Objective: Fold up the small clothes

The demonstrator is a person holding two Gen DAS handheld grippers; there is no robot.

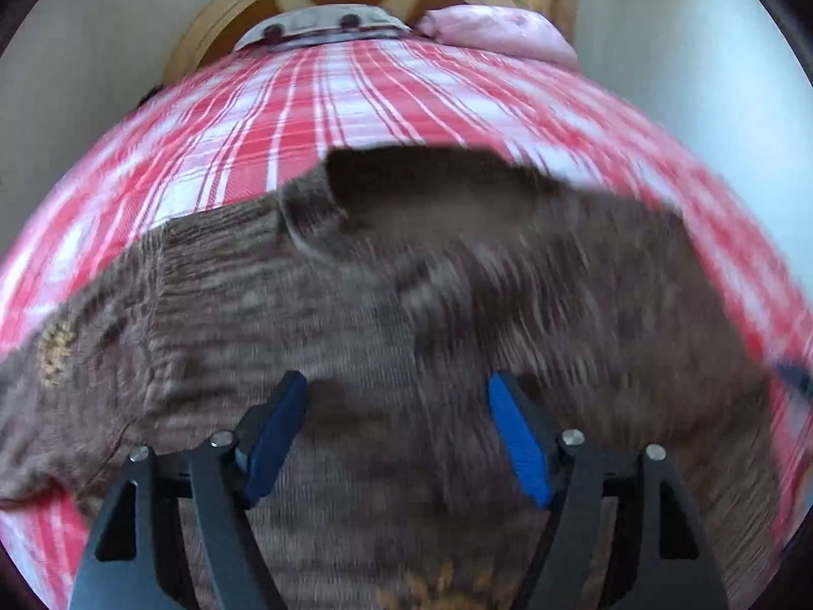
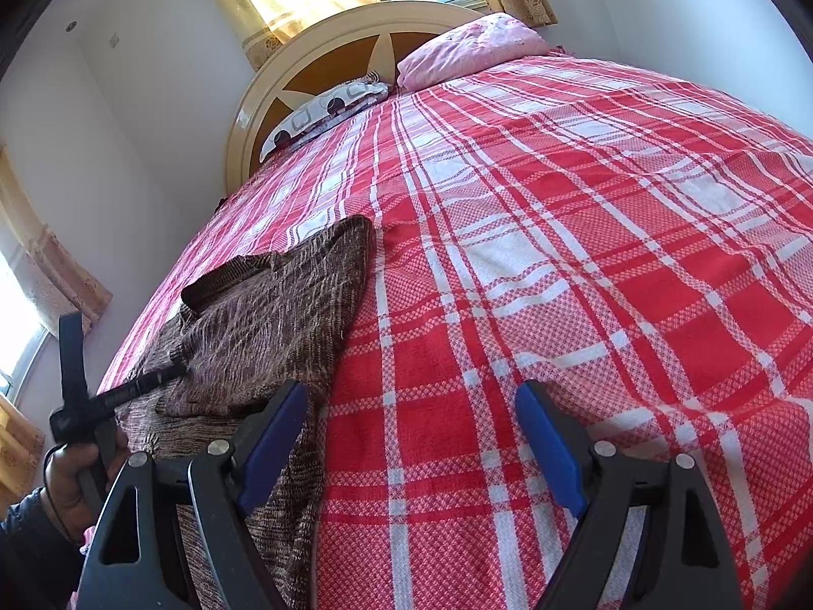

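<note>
Because the brown knit garment [image 1: 386, 305] lies spread across the red-and-white checked bedspread [image 1: 315, 117], filling the lower half of the left wrist view, the left gripper [image 1: 399, 432] hangs directly over it with its blue pads parted and nothing pinched between them, released rather than clenched; that placement suits picking a fresh edge for a further fold, I judge, though motion blur hides the exact hem; in the right wrist view the same garment sits at lower left, one portion already doubled over onto itself, so the fold seems partly made; the right gripper [image 2: 411, 439] is likewise spread wide and empty, held low over bare bedspread just beside the garment's right edge, probably parked clear of the cloth; the person's hand [image 2: 76, 478] grips the left tool at the far lower left; pillows [image 2: 457, 51] rest against the headboard [image 2: 325, 30] at the top, well apart from the work.
</note>
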